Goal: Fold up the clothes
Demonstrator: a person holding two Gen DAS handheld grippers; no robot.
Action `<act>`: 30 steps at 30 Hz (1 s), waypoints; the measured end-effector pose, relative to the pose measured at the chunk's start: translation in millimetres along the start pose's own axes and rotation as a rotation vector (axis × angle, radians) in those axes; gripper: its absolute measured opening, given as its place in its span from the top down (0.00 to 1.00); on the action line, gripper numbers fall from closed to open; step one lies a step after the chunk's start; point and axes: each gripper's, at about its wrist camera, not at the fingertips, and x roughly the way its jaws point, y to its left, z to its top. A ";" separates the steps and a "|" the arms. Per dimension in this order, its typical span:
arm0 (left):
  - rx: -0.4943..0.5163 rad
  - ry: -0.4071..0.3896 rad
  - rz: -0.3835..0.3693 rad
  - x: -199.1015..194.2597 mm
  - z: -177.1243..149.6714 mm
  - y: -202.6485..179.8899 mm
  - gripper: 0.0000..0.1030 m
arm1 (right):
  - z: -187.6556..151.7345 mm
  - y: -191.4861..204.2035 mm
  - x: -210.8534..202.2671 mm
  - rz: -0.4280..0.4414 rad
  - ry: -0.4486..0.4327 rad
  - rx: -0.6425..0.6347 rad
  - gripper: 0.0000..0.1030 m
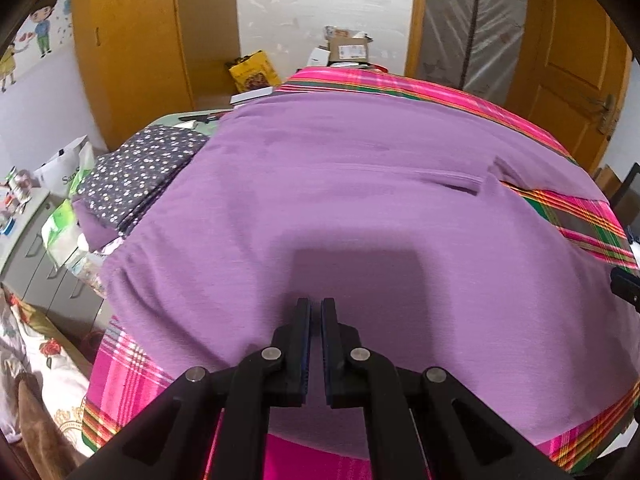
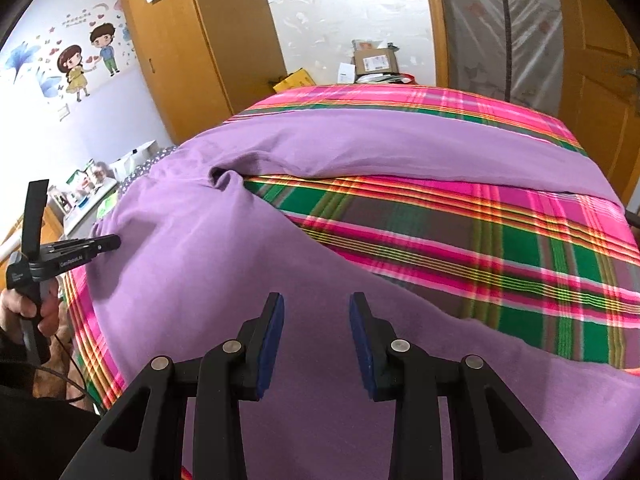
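— Claws first: what do we see?
— Our left claw is closed with nothing in it, hovering over the purple garment. Our right claw stands open, also empty.
— And the garment?
— Spread on the plaid bed cover, a folded dotted cloth at nine o'clock.

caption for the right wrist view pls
Open right tongs hover over the purple garment spread on a plaid bedspread.
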 end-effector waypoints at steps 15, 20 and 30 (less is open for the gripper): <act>0.023 -0.045 0.004 -0.6 -2.3 -0.9 0.92 | 5.2 9.1 12.6 0.027 0.019 -0.010 0.66; 0.082 -0.081 0.013 -0.5 -6.2 -3.9 0.91 | 5.4 9.4 13.6 0.034 0.021 -0.010 0.66; -0.129 -0.087 -0.005 -11.8 -4.7 77.8 0.91 | 10.0 11.1 14.4 0.041 0.014 -0.010 0.66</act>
